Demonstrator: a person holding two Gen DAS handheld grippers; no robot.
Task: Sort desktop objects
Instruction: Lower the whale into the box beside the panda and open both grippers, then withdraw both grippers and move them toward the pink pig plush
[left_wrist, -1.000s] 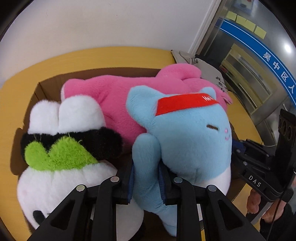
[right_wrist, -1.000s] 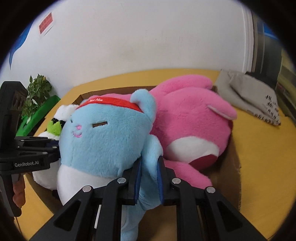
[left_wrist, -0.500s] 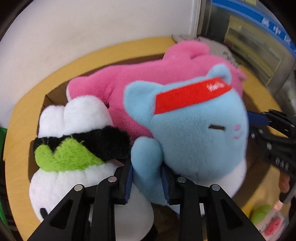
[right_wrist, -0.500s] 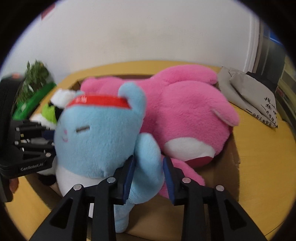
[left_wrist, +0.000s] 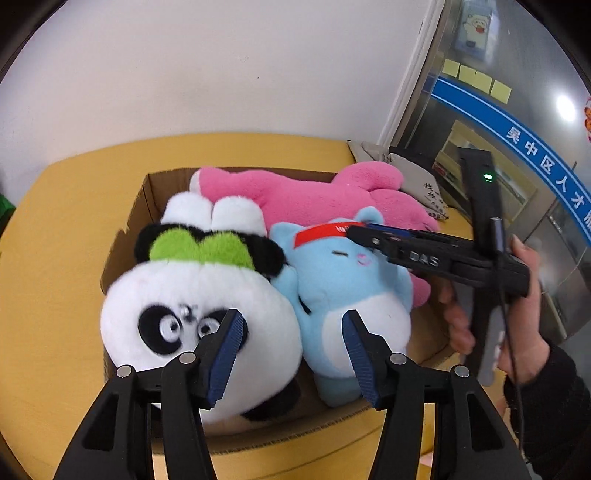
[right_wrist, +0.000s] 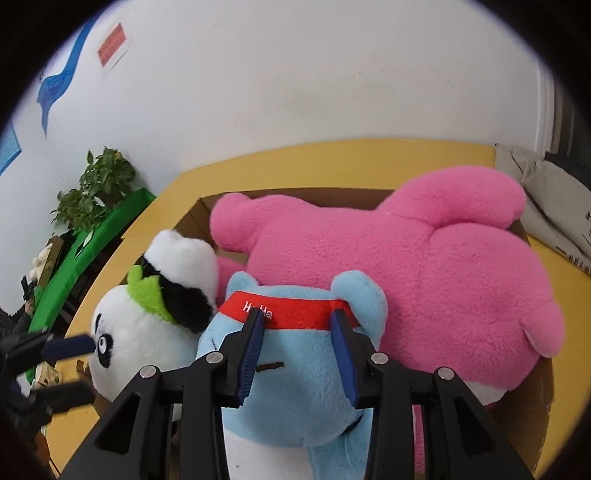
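Blue cat (right_wrist: 295, 373) in box (left_wrist: 125, 236): light, soft, squashy; grip limb or ear; left gripper (left_wrist: 291, 350) wide, empty; right gripper (right_wrist: 297, 354) wide, astride head.

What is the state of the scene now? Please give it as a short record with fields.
container: cardboard box on the yellow table
inside box: panda plush, blue cat plush, pink plush
blue cat plush: red headband, lies between the panda plush and the pink plush
left gripper: open, holds nothing
right gripper: open, over the blue cat plush's head
beside box: grey bag
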